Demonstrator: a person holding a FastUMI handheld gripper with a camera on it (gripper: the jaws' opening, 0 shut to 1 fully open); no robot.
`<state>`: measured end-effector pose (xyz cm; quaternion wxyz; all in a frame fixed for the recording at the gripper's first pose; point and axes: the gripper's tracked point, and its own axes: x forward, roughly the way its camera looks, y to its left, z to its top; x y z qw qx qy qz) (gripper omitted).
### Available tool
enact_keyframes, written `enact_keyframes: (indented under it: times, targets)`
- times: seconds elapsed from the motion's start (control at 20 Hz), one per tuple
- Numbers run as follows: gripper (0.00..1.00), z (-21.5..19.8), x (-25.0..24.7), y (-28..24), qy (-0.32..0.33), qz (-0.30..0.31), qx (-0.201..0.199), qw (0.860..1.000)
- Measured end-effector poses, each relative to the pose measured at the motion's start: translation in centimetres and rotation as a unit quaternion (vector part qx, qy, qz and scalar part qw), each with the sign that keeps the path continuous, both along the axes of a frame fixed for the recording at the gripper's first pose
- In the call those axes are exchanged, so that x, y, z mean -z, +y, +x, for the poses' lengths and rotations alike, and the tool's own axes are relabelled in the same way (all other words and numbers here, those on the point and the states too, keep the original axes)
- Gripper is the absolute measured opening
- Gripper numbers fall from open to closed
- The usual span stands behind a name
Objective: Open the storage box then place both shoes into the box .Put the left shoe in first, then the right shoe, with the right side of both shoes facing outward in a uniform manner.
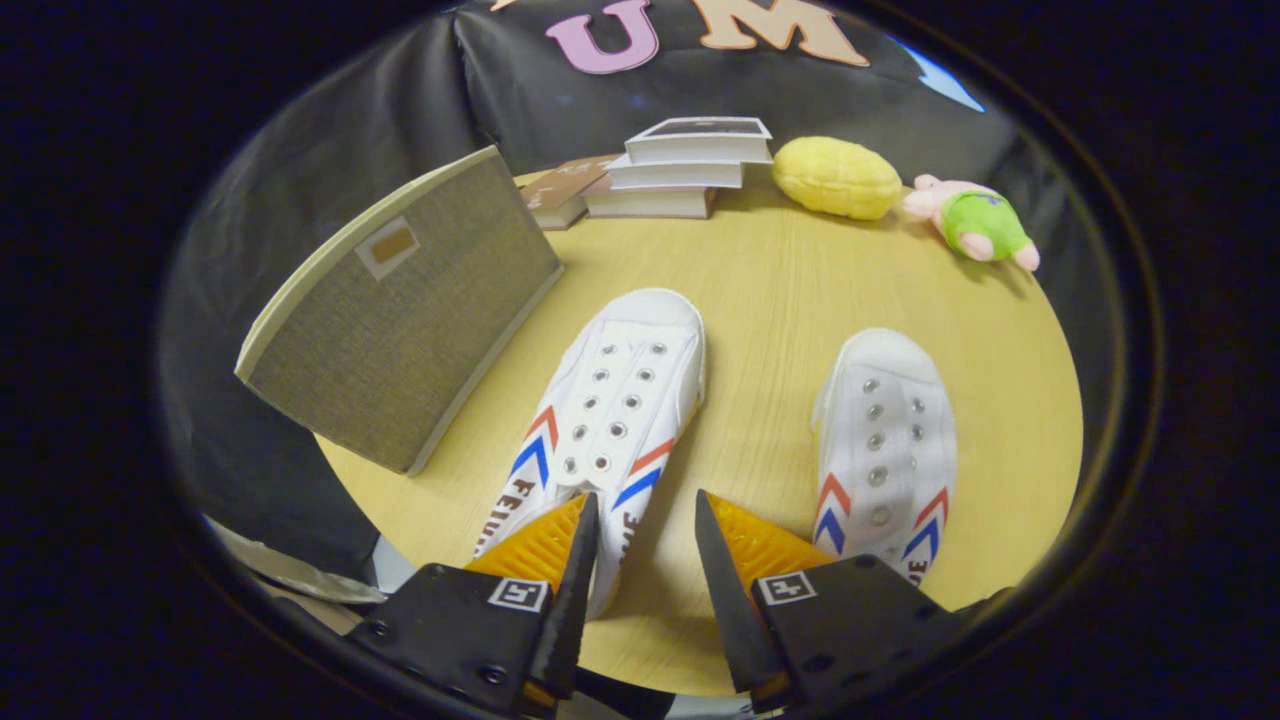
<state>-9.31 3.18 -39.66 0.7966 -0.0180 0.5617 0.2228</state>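
Pale wood-grain covers the round table (770, 300), which carries everything here, and its near edge curves just beneath the gripper. The grey fabric storage box (400, 320) stands at the table's left edge, partly overhanging it, its lid seemingly still down, so the opening step looks undone and is, by my reading, the step in hand. A stack of books (680, 170) sits at the far edge, with a yellow plush (835, 178) and a small pink-and-green plush toy (970, 225) to its right along the far-right edge. Two white canvas shoes lie toes pointing away: the left shoe (610, 400) near the middle, its inner side just ahead of the left finger, and the right shoe (885, 440) toward the right edge, well apart from its mate. The gripper (645, 545) hovers over the near edge with its fingers spread and nothing between them, only bare table showing in the gap. The next move likely calls for swinging left to the box and finding the lid's front lip; the left shoe lies close beside the box, so the approach should come from above. Open room is the bare strip between the shoes and the stretch behind them toward the books.
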Motion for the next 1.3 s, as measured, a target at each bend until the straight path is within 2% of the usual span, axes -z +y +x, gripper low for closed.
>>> enact_keyframes:
  times: [0.05,0.15,0.3,0.45,0.55,0.8,1.0,1.3]
  targets:
    - [0.39,-0.3,0.1,0.4,0.007,0.013,0.001,1.000]
    - [0.25,-0.3,0.3,1.0,0.017,0.019,0.027,0.999]
    - [0.14,-0.4,0.0,1.1,0.027,0.027,0.056,0.998]
    - [0.04,-0.3,0.1,1.1,0.051,0.042,0.106,0.992]
    - [0.04,-0.2,-0.7,1.1,0.058,0.058,0.133,0.988]
    - [0.03,0.3,-1.9,1.0,0.042,0.079,0.162,0.983]
    - [0.03,0.5,-4.1,1.6,0.040,0.115,0.204,0.971]
    - [0.03,3.3,-9.0,4.3,0.018,0.153,0.228,0.961]
